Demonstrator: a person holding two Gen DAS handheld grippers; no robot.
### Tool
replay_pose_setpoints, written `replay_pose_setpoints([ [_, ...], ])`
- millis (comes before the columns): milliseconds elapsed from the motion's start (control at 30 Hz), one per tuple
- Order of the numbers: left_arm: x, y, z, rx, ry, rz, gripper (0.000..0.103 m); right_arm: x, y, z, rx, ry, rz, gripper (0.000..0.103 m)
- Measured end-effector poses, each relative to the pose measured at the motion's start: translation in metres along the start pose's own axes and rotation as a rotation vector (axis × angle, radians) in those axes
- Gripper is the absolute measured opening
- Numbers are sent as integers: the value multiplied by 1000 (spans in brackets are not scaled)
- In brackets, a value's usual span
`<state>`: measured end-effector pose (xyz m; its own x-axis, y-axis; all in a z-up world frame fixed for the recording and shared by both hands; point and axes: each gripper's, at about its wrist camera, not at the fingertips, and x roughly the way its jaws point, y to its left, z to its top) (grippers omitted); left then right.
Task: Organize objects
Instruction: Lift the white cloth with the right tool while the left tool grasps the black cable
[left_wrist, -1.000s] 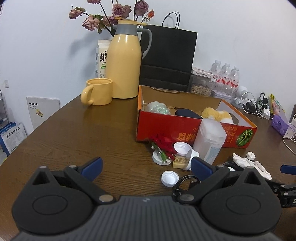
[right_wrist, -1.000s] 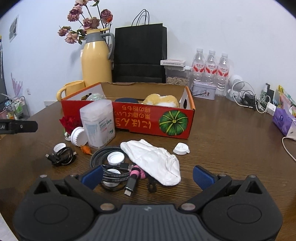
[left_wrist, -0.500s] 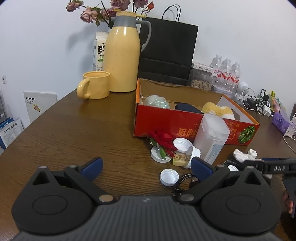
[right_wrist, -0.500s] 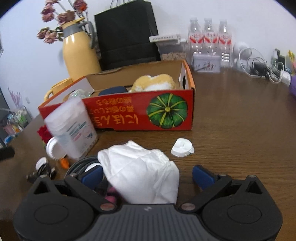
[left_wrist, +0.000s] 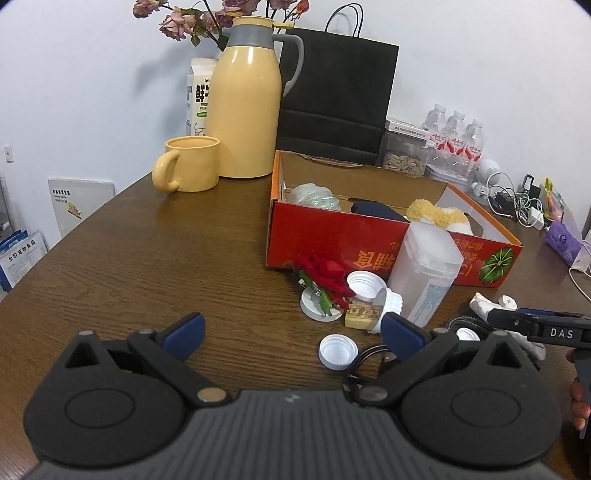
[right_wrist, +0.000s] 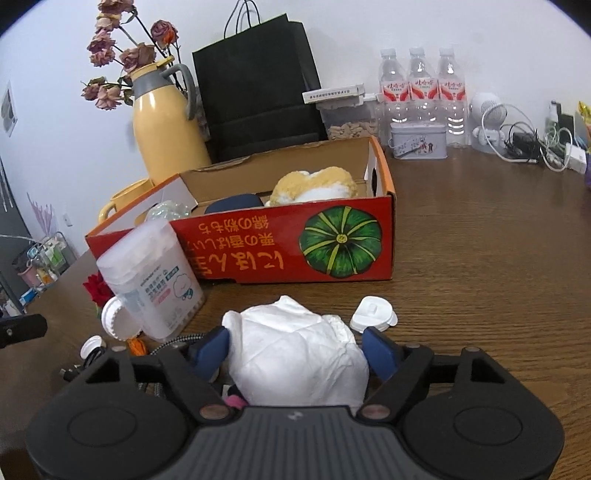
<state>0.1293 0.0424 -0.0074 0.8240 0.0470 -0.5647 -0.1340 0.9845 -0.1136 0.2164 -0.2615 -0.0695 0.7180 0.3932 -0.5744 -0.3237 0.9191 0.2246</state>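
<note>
A crumpled white cloth (right_wrist: 299, 350) lies on the brown table in front of the red cardboard box (right_wrist: 258, 240). My right gripper (right_wrist: 295, 347) straddles it; its jaws are closing and both blue pads touch the cloth's sides. In the left wrist view that gripper (left_wrist: 535, 326) shows at the right edge beside the cloth (left_wrist: 480, 304). My left gripper (left_wrist: 291, 330) hovers open over bare table, short of a white bottle cap (left_wrist: 338, 350). The box (left_wrist: 332, 236) holds a yellow plush toy (right_wrist: 314, 184) and a dark item.
A clear cotton-swab tub (right_wrist: 155, 280), a red rose (left_wrist: 325, 273), white lids (right_wrist: 373, 314) and a coiled cable (right_wrist: 173, 339) lie before the box. Behind stand a yellow thermos (left_wrist: 243, 103), mug (left_wrist: 192, 168), black bag (left_wrist: 332, 96), water bottles (right_wrist: 421, 92) and chargers (right_wrist: 528, 144).
My right gripper moved forward and down over the white cloth, and its fingers have closed in against the cloth's sides. The left gripper has barely shifted.
</note>
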Motion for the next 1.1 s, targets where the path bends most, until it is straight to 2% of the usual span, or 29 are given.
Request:
replay_pose_setpoints([
  [367,3,-9,-6,23,26,6,103,-20,8,-7,-54,-106,-48,77],
  [833,32,-51,-29,113,112,-43,103,-27,13,-10,-79,-160,-64,78],
  [933,34,-60,-35,135,115,-29,88,-28,15,-11,-84,-168,-64,78],
  [1000,32,-67,-37,154,94,-20,70,-29,15,-12,-87,-167,-62,78],
  [1033,31,-68,-38,156,86,-19,54,-28,15,-12,-88,-166,-63,78],
  [1100,29,-70,-38,154,81,-30,51,-28,16,-12,-91,-167,-63,78],
])
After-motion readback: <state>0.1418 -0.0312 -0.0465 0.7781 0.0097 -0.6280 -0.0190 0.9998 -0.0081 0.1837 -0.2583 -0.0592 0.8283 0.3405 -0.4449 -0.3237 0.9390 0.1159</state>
